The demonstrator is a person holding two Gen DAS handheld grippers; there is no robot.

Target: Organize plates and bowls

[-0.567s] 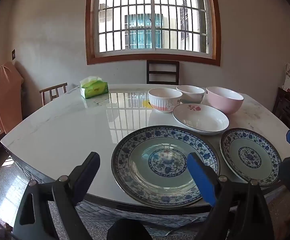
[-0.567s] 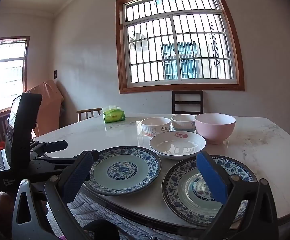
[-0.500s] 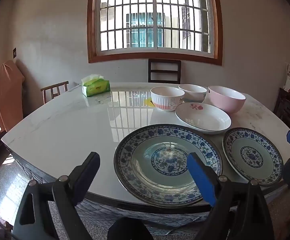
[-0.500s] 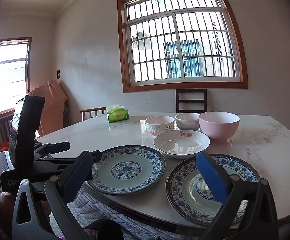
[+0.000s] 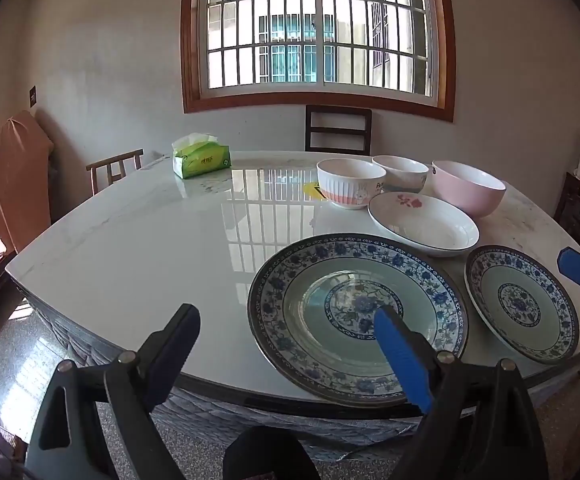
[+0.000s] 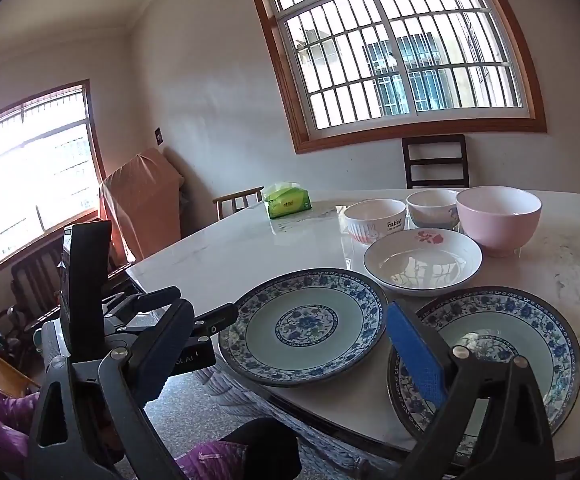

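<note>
Two blue-patterned plates lie at the near edge of the marble table [image 5: 138,240]: a large one [image 5: 330,280] and a smaller one [image 5: 522,304]. Behind them sit a white flowered dish [image 5: 422,220], a striped rabbit bowl [image 5: 350,182], a small white bowl [image 5: 400,172] and a pink bowl [image 5: 468,186]. My left gripper [image 5: 286,340] is open and empty, just short of the large plate. My right gripper [image 6: 286,344] is open and empty, before the table edge; in its view the two patterned plates [image 6: 306,324] [image 6: 490,344] lie ahead.
A green tissue pack [image 5: 200,158] stands at the table's far left. Wooden chairs [image 5: 338,128] stand behind the table under the barred window. A covered piece of furniture [image 5: 6,176] stands by the left wall. The left gripper's body [image 6: 86,288] shows in the right view.
Both grippers have shifted left and slightly closer to the table, and the right view has tilted. The dishes have not moved. Both grippers stay open.
</note>
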